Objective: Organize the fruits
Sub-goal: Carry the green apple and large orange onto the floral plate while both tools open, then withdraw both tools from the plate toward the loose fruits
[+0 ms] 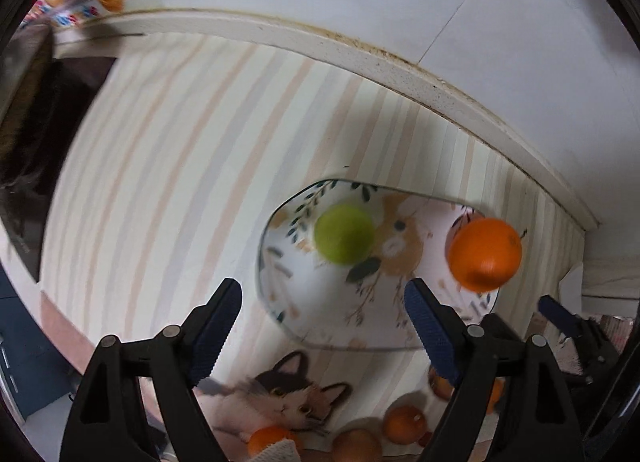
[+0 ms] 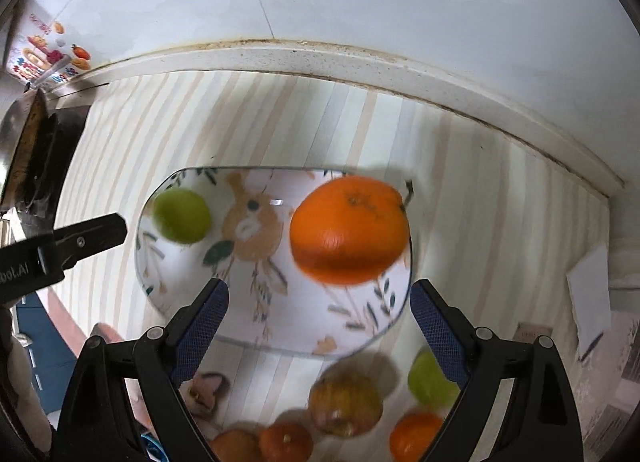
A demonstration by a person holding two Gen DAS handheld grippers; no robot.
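A glass plate (image 2: 320, 310) with a rabbit and leaf print lies on a striped mat. A green fruit (image 2: 182, 221) sits at its left and a large orange (image 2: 349, 229) at its right. My right gripper (image 2: 319, 290) hangs open above the plate's near side with nothing between its fingers. In the left wrist view the same plate (image 1: 320, 302) holds the green fruit (image 1: 344, 233) and the orange (image 1: 485, 254). My left gripper (image 1: 322, 294) is open and empty above the plate's left part. Several loose fruits lie in front of the plate, among them a brownish one (image 2: 345, 402) and a green one (image 2: 430, 382).
The striped mat (image 2: 480, 222) ends at a white counter rim (image 2: 360, 58) below a tiled wall. A dark pan (image 2: 28, 154) stands at the far left. A white paper with a pen (image 2: 590, 302) lies to the right. A cat picture (image 1: 280, 394) is printed on the mat.
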